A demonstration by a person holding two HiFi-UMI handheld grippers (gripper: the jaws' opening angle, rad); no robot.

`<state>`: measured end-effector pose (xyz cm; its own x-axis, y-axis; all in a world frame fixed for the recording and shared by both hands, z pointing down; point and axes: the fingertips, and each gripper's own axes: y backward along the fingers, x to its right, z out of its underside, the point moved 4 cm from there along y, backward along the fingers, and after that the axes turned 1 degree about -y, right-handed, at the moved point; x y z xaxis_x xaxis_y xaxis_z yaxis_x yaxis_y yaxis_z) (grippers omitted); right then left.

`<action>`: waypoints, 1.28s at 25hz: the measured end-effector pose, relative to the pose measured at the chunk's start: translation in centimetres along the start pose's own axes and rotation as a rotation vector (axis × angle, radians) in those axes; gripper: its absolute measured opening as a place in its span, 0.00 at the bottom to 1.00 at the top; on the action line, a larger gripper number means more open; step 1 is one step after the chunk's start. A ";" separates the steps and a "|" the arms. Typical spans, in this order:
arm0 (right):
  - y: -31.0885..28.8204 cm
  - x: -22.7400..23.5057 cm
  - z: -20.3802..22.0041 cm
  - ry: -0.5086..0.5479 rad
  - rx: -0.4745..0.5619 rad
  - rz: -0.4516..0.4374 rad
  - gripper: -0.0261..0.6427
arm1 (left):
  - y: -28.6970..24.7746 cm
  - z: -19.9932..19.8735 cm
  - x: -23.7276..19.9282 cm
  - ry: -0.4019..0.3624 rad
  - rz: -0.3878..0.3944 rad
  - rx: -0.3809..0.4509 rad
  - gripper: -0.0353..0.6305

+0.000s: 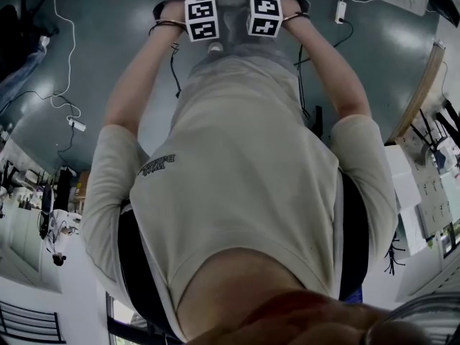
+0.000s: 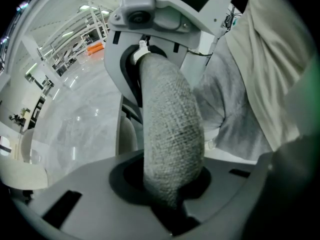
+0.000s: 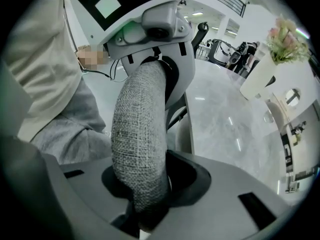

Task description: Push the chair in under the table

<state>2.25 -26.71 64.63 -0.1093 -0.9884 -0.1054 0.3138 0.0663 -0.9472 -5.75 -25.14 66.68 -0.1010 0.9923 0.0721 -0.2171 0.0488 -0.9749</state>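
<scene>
**Left gripper view and right gripper view: both grippers clamped on the chair back (image 2: 172,129), beside the table (image 2: 70,134)**

Left gripper (image 2: 170,196): jaws part closed, pressed on the grey woven padded chair back, which fills the gap between them. Rail runs from lower centre of the frame up to the other gripper at upper centre. Pale marble table top fills the left half of this frame, just beside the rail.

Right gripper (image 3: 145,199): same hold, jaws a bit wider, closed on the same grey rail at lower centre. Rail runs up to the left gripper's body at upper centre. Marble table top lies in the right half of the frame, a white vase of flowers (image 3: 260,76) standing on it at upper right. Grey trousers (image 3: 65,129) show at left, close behind the rail.

Head view: person's beige shirt (image 1: 237,192) fills the middle. Both arms reach to the top edge, the two marker cubes sit side by side at top centre, left one on the left. Grey table edge sits across the very top. Teal floor (image 1: 108,70) with white cables at left, and a power strip (image 1: 341,11) at upper right. Chair seat is hidden, so I cannot tell how far under the table it is.
</scene>
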 end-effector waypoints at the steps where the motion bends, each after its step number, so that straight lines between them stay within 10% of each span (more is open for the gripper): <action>1: -0.1 0.2 0.1 0.001 0.000 -0.003 0.22 | -0.1 0.0 -0.2 0.000 0.001 -0.002 0.16; 15: -1.1 1.3 0.9 0.002 0.002 -0.068 0.25 | -1.3 0.1 -1.2 0.028 0.065 -0.023 0.20; 32: 3.2 0.8 1.0 -0.164 0.092 -0.169 0.35 | 3.7 -0.6 -0.2 0.279 0.112 0.015 0.31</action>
<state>4.10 -27.37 61.77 -0.0154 -0.9938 0.1100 0.3898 -0.1073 -0.9146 -5.94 -25.14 62.90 0.1447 0.9846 -0.0984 -0.2339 -0.0626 -0.9702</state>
